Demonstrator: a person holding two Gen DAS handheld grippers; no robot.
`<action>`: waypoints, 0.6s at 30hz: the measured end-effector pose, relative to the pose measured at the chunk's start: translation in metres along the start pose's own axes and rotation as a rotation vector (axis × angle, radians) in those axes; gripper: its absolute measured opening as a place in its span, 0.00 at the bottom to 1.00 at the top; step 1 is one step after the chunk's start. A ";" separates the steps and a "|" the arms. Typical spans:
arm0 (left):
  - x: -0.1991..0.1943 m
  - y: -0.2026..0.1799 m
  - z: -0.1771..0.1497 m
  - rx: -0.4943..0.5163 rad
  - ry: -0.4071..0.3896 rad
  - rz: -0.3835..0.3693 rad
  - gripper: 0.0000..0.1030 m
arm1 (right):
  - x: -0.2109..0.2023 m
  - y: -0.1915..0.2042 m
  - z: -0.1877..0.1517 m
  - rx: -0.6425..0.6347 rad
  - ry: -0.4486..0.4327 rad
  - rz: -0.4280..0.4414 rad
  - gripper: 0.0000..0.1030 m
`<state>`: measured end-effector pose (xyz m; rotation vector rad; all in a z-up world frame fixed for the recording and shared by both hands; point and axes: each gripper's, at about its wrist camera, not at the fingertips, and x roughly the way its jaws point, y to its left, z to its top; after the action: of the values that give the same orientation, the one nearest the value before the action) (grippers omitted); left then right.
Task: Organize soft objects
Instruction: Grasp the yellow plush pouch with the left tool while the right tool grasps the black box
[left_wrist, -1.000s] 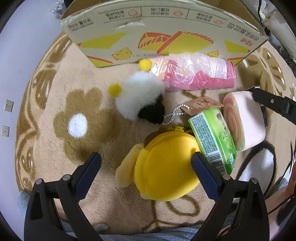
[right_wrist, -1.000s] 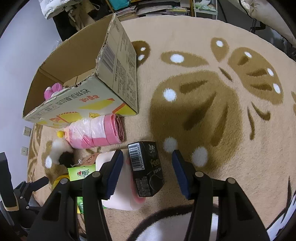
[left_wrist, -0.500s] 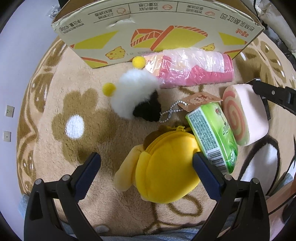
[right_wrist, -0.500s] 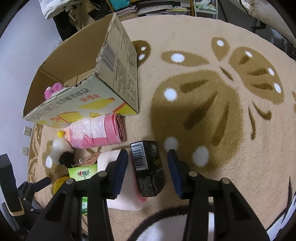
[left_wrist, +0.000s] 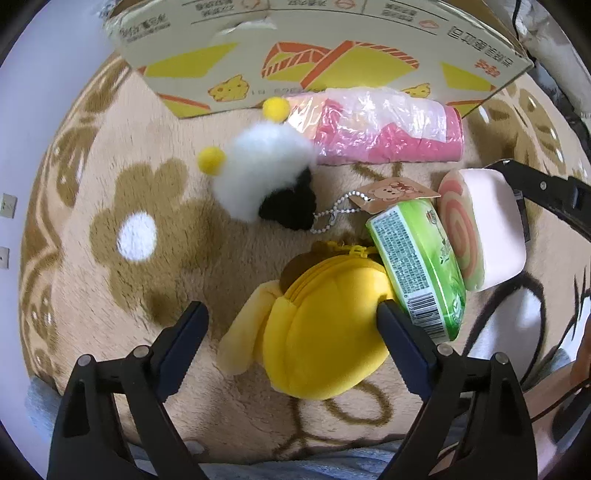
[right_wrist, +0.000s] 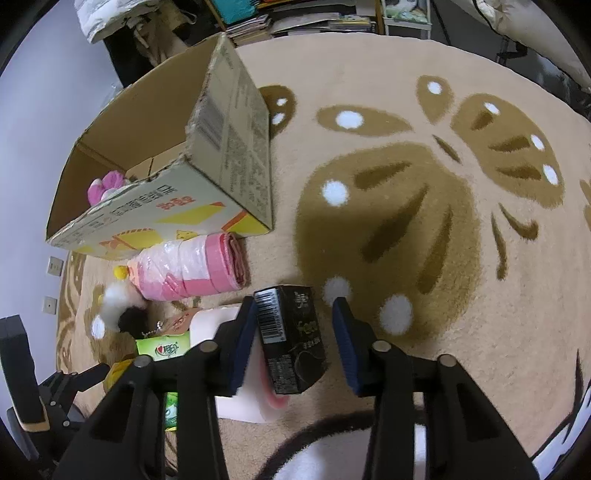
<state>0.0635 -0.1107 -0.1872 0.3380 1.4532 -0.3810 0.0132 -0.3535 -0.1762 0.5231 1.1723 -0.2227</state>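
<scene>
A yellow plush pouch (left_wrist: 325, 332) lies on the rug between the fingers of my open left gripper (left_wrist: 291, 314); the right finger touches its side, the left finger stands apart. Beyond it lie a white and black fluffy toy (left_wrist: 266, 177), a green tissue pack (left_wrist: 417, 266), a pink swirl-roll cushion (left_wrist: 480, 229) and a pink roll in plastic wrap (left_wrist: 384, 129). My right gripper (right_wrist: 293, 321) is open around a black carton (right_wrist: 291, 336), with a gap on the right side. The open cardboard box (right_wrist: 229, 147) holds a pink plush (right_wrist: 105, 184).
The box wall (left_wrist: 317, 55) stands just behind the toys in the left wrist view. The beige and brown rug (right_wrist: 424, 206) spreads to the right of the box. Shelves and clutter (right_wrist: 295, 18) stand at the far edge. A wall with sockets (right_wrist: 51, 280) is on the left.
My right gripper's fingers have narrowed around the black carton. My left gripper has moved slightly forward, so its right finger now touches the yellow pouch.
</scene>
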 end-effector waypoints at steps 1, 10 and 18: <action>0.000 0.000 0.000 -0.003 0.002 -0.009 0.85 | 0.000 0.001 0.000 -0.007 0.001 -0.003 0.40; -0.003 -0.018 -0.004 0.022 -0.012 -0.030 0.63 | 0.003 0.005 -0.002 -0.015 0.012 0.033 0.40; -0.017 -0.019 -0.007 0.015 -0.025 -0.029 0.52 | 0.008 0.003 -0.001 -0.008 0.021 0.019 0.27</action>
<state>0.0477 -0.1244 -0.1706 0.3232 1.4324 -0.4184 0.0166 -0.3493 -0.1825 0.5305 1.1879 -0.1966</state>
